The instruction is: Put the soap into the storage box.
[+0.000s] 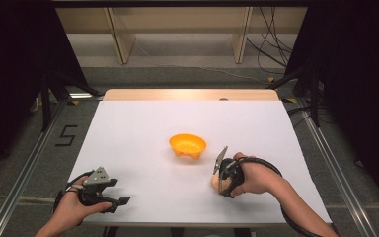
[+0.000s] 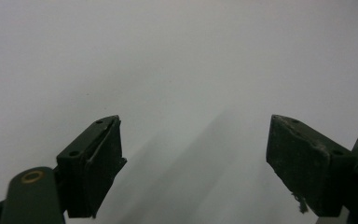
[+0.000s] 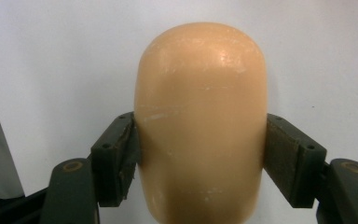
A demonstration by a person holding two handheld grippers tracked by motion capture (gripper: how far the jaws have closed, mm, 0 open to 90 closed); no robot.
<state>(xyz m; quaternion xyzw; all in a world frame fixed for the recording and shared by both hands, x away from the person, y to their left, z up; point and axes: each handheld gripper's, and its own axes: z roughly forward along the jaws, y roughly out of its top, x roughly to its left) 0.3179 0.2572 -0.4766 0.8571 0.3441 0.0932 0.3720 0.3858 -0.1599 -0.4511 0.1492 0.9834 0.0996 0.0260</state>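
Our left gripper (image 1: 112, 196) rests released near the table's (image 1: 128, 128) front-left. The orange bowl (image 1: 188, 145) sits mid-table. Our right gripper (image 3: 200, 140) grasps a tan egg-like piece (image 3: 200, 121), probably just above the table; we keep it level.

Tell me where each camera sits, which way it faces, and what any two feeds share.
High view: above the person's side, looking forward and down on the table, bowl, both hands and grippers.
Left gripper view: on the left gripper, along its open jaws over bare table.
Right gripper view: on the right gripper, along jaws pressed against both sides of the egg.
Shared: the egg and right gripper also show in the high view.
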